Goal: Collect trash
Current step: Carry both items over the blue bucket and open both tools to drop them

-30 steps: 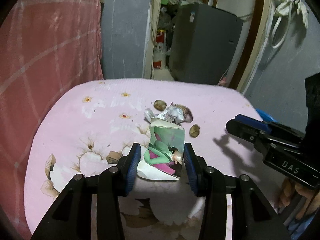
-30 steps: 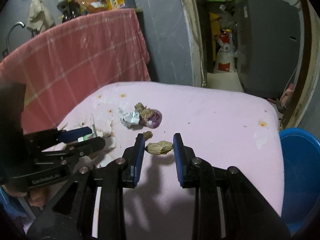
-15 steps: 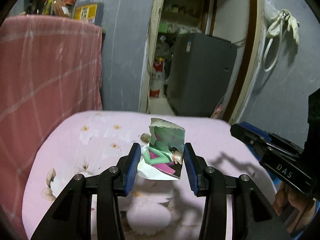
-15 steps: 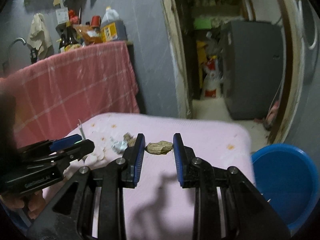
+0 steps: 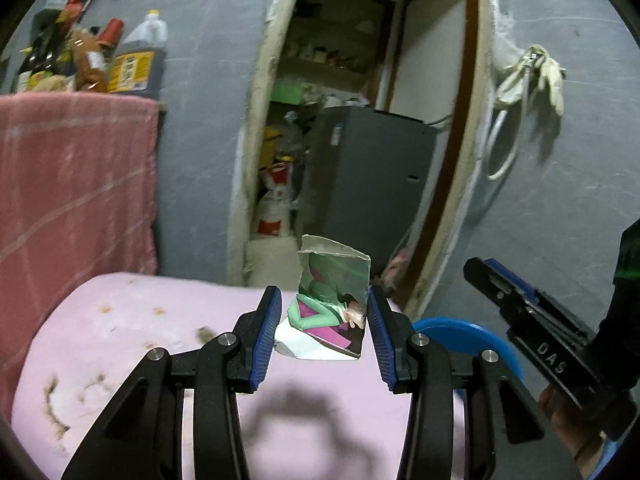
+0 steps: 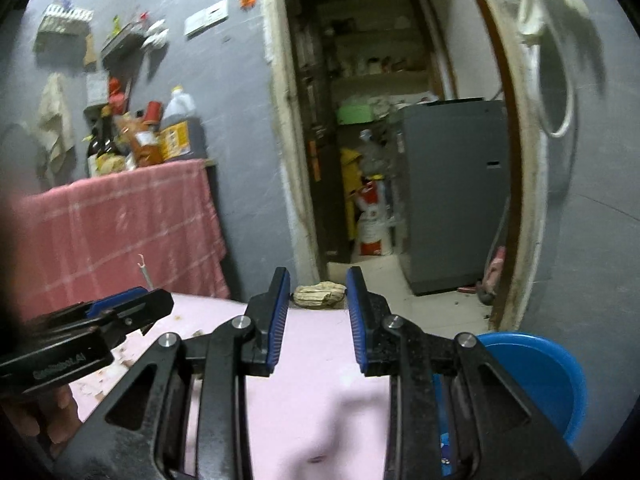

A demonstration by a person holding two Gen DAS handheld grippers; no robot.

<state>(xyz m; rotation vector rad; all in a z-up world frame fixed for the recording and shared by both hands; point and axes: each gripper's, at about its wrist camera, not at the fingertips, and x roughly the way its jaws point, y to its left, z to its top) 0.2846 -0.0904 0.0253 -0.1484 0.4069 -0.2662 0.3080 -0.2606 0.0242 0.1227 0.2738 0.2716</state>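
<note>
Left gripper [image 5: 324, 322]: fingers [image 5: 267, 334] narrowed on a crumpled green and purple wrapper [image 5: 330, 304], pads pressed to both its sides, wrapper standing up between the tips, lifted clear of the pink tabletop [image 5: 120, 344]. Right gripper [image 6: 319, 312]: fingers [image 6: 277, 320] narrowed on a small tan scrap [image 6: 320, 296], pinched at the very tips, likewise off the tabletop. Both held out over the far edge of the pink floral cover, near a blue basin [image 6: 540, 380] low on the right, beside the tabletop. A few brown crumbs [image 5: 205, 334] left on the cover. Beyond: grey wall, open doorway with a grey cabinet [image 6: 452, 192] inside, red checked cloth [image 6: 120, 232] on the left with bottles [image 6: 180, 128] on top. From the left view, other gripper at the right edge; from the right view, other gripper at the left edge, a hand [image 6: 36, 420] under it.
</note>
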